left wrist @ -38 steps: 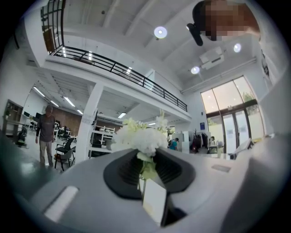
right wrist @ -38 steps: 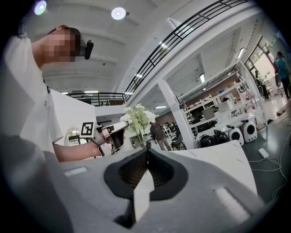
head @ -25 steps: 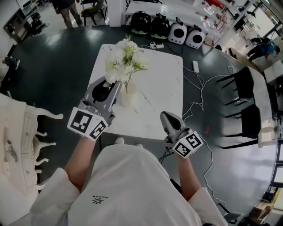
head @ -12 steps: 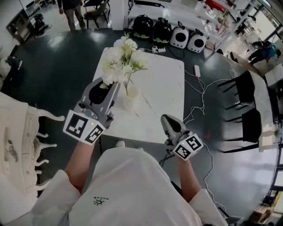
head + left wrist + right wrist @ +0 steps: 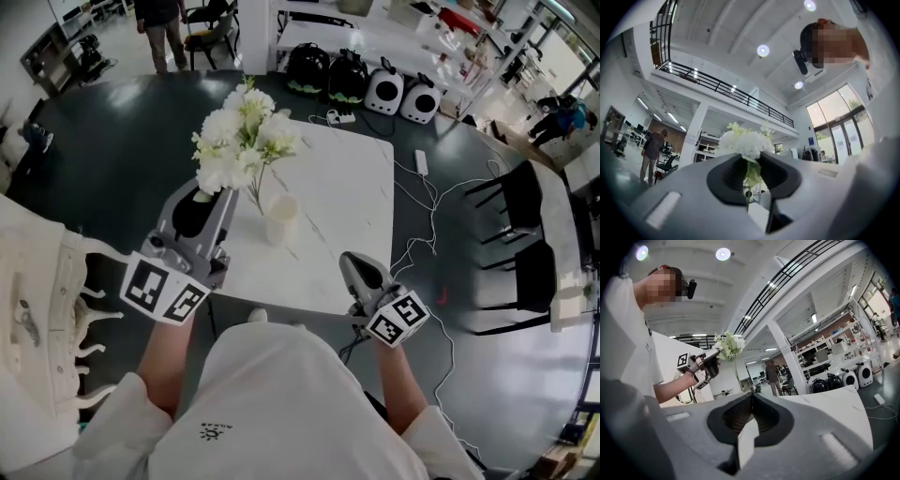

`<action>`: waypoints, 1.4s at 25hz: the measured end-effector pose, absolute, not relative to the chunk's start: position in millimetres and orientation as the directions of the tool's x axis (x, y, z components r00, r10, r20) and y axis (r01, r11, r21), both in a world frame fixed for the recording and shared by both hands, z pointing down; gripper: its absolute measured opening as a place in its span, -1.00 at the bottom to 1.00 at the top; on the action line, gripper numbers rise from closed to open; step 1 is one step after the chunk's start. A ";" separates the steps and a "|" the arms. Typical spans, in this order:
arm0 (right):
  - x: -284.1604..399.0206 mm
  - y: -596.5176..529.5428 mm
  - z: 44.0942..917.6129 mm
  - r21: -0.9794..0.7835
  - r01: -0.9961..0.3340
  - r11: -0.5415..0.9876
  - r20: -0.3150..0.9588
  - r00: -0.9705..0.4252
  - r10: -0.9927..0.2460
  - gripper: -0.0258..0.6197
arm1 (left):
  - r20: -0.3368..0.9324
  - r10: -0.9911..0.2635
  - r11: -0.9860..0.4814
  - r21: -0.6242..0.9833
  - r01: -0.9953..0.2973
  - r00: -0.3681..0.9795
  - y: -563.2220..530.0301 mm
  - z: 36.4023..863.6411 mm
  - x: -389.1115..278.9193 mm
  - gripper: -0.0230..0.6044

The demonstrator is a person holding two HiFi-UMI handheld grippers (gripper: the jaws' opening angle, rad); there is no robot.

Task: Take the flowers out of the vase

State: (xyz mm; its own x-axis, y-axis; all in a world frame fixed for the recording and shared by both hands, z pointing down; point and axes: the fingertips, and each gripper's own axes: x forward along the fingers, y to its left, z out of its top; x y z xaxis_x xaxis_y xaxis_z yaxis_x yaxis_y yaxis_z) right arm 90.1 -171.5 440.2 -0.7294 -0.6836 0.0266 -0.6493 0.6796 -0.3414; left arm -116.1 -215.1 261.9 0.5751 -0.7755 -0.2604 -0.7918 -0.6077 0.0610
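Note:
A bunch of white flowers (image 5: 239, 136) with green stems hangs above the white marble table (image 5: 347, 197). My left gripper (image 5: 223, 192) is shut on its stems just below the blooms. In the left gripper view a stem (image 5: 749, 176) runs down between the jaws, under the flowers (image 5: 743, 143). The small white vase (image 5: 280, 219) stands upright on the table, just right of the thin stem ends; whether they still touch its rim I cannot tell. My right gripper (image 5: 351, 261) hovers at the table's near edge, shut and empty. Its own view shows the flowers (image 5: 727, 345) and the left gripper (image 5: 710, 363) held high.
Black chairs (image 5: 520, 178) stand to the right of the table, with white cables (image 5: 422, 216) on the dark floor. Black and white machines (image 5: 384, 91) line the far side. A white ornate piece of furniture (image 5: 56, 300) is close on my left. A person (image 5: 164, 28) stands far off.
My left gripper has risen and drifted left with the flowers, drawing the stems up out of the vase. The right gripper has stayed put.

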 end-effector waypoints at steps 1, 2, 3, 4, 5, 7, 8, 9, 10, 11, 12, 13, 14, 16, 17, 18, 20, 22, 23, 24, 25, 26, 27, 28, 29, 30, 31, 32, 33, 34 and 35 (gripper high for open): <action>90.8 -172.5 439.7 -0.341 -0.648 0.681 0.026 -0.730 -0.682 -0.92 | -0.259 -0.778 -0.605 0.059 -0.794 0.573 -214.4 261.2 -117.0 -0.74; 92.2 -173.6 439.1 -0.341 -0.647 0.682 0.026 -0.731 -0.682 -0.92 | -0.257 -0.781 -0.600 0.054 -0.798 0.570 -213.9 260.6 -117.3 -0.74; 93.8 -174.5 438.7 -0.341 -0.647 0.682 0.026 -0.732 -0.681 -0.92 | -0.254 -0.784 -0.595 0.047 -0.803 0.566 -213.7 260.4 -117.6 -0.74; 95.6 -175.3 438.5 -0.342 -0.646 0.683 0.025 -0.733 -0.680 -0.92 | -0.250 -0.789 -0.588 0.040 -0.808 0.561 -213.5 260.6 -117.9 -0.74; 97.5 -176.0 438.3 -0.343 -0.645 0.683 0.024 -0.733 -0.679 -0.92 | -0.246 -0.793 -0.581 0.036 -0.813 0.557 -213.6 261.1 -118.3 -0.74; 100.9 -177.3 437.5 -0.344 -0.643 0.684 0.023 -0.734 -0.678 -0.92 | -0.241 -0.800 -0.574 0.043 -0.818 0.549 -214.5 263.2 -118.8 -0.74; 101.9 -178.1 436.9 -0.343 -0.643 0.685 0.023 -0.735 -0.678 -0.92 | -0.237 -0.803 -0.571 0.048 -0.819 0.546 -215.1 264.9 -119.1 -0.74; 102.5 -178.7 436.1 -0.342 -0.643 0.686 0.023 -0.735 -0.677 -0.92 | -0.232 -0.807 -0.568 0.052 -0.821 0.543 -215.6 267.3 -119.8 -0.74; 102.4 -179.2 435.5 -0.339 -0.643 0.687 0.024 -0.736 -0.677 -0.92 | -0.226 -0.811 -0.564 0.056 -0.824 0.540 -215.9 270.5 -121.0 -0.74; 101.8 -179.1 435.3 -0.337 -0.643 0.687 0.024 -0.736 -0.677 -0.92 | -0.219 -0.815 -0.560 0.058 -0.826 0.537 -215.7 274.9 -123.0 -0.74; 100.6 -178.3 435.7 -0.335 -0.644 0.688 0.024 -0.736 -0.677 -0.92 | -0.211 -0.820 -0.555 0.060 -0.830 0.532 -214.8 280.4 -125.6 -0.74; 99.2 -176.9 436.5 -0.333 -0.644 0.689 0.024 -0.736 -0.676 -0.92 | -0.202 -0.825 -0.548 0.061 -0.834 0.527 -213.3 286.8 -128.8 -0.75; 97.8 -175.4 437.3 -0.331 -0.644 0.690 0.024 -0.737 -0.676 -0.92 | -0.192 -0.832 -0.540 0.062 -0.839 0.521 -211.3 293.4 -132.0 -0.75; 96.8 -173.4 438.1 -0.327 -0.645 0.691 0.023 -0.737 -0.676 -0.92 | -0.175 -0.842 -0.527 0.065 -0.847 0.510 -207.8 305.3 -136.8 -0.75; 97.4 -173.3 438.1 -0.325 -0.646 0.691 0.023 -0.736 -0.677 -0.92 | -0.168 -0.845 -0.523 0.068 -0.849 0.508 -206.9 310.5 -138.0 -0.75; 98.4 -173.5 438.1 -0.325 -0.647 0.690 0.023 -0.735 -0.678 -0.92 | -0.161 -0.847 -0.521 0.071 -0.850 0.506 -206.4 315.2 -138.6 -0.75; 99.9 -174.2 438.4 -0.326 -0.648 0.688 0.025 -0.734 -0.679 -0.92 | -0.149 -0.852 -0.517 0.078 -0.853 0.502 -206.6 323.7 -139.7 -0.75; 100.9 -174.4 439.3 -0.327 -0.649 0.687 0.030 -0.734 -0.679 -0.92 | -0.135 -0.858 -0.509 0.089 -0.856 0.496 -207.7 333.0 -140.7 -0.75; 101.0 -174.5 439.9 -0.327 -0.649 0.687 0.032 -0.734 -0.679 -0.92 | -0.127 -0.861 -0.505 0.094 -0.858 0.493 -208.3 338.1 -140.9 -0.75; 100.8 -174.6 440.4 -0.327 -0.649 0.687 0.033 -0.734 -0.678 -0.92 | -0.119 -0.863 -0.502 0.097 -0.859 0.491 -208.7 343.3 -140.9 -0.75; 100.5 -174.6 440.6 -0.327 -0.649 0.687 0.033 -0.735 -0.678 -0.92 | -0.111 -0.864 -0.501 0.099 -0.860 0.491 -208.6 348.4 -140.6 -0.75; 100.3 -174.5 440.6 -0.326 -0.649 0.688 0.034 -0.735 -0.677 -0.92 | -0.102 -0.865 -0.501 0.100 -0.860 0.492 -208.3 353.3 -140.0 -0.75; 100.3 -174.4 440.3 -0.326 -0.649 0.687 0.034 -0.735 -0.678 -0.92 | -0.094 -0.865 -0.500 0.100 -0.860 0.492 -207.7 357.8 -139.5 -0.75; 100.4 -174.5 440.0 -0.326 -0.650 0.687 0.035 -0.734 -0.678 -0.92 | -0.085 -0.866 -0.499 0.099 -0.861 0.492 -207.1 362.0 -139.1 -0.75; 100.5 -174.7 439.6 -0.325 -0.650 0.686 0.035 -0.734 -0.679 -0.92 | -0.077 -0.867 -0.497 0.099 -0.862 0.492 -206.7 365.9 -138.9 -0.75; 100.5 -175.1 439.4 -0.325 -0.651 0.686 0.036 -0.733 -0.679 -0.92 | -0.070 -0.868 -0.496 0.100 -0.862 0.491 -206.6 369.7 -138.8 -0.75; 100.4 -175.6 439.3 -0.325 -0.651 0.686 0.036 -0.733 -0.679 -0.92 | -0.063 -0.868 -0.496 0.101 -0.863 0.492 -206.7 373.8 -138.7 -0.76; 100.0 -176.3 439.4 -0.325 -0.651 0.686 0.036 -0.733 -0.679 -0.92 | -0.057 -0.868 -0.496 0.101 -0.862 0.493 -206.9 377.9 -138.7 -0.76; 99.4 -177.1 439.4 -0.325 -0.651 0.686 0.036 -0.734 -0.679 -0.92 | -0.052 -0.868 -0.497 0.100 -0.862 0.494 -207.2 382.1 -139.0 -0.76; 98.8 -177.9 439.1 -0.324 -0.650 0.687 0.036 -0.735 -0.678 -0.92 | -0.047 -0.868 -0.497 0.099 -0.862 0.495 -207.6 386.2 -139.5 -0.76; 98.3 -178.4 438.7 -0.323 -0.650 0.689 0.037 -0.735 -0.677 -0.92 | -0.042 -0.868 -0.497 0.098 -0.862 0.495 -207.8 389.5 -140.0 -0.76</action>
State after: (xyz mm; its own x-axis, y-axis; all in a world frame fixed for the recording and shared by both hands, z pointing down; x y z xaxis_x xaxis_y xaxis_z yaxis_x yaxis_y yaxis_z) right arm 98.3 -178.4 438.7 -0.7354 -0.6766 0.0366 -0.6495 0.6885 -0.3227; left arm -140.0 -207.8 389.5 0.4950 -0.8679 -0.0419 -0.8624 -0.4966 0.0982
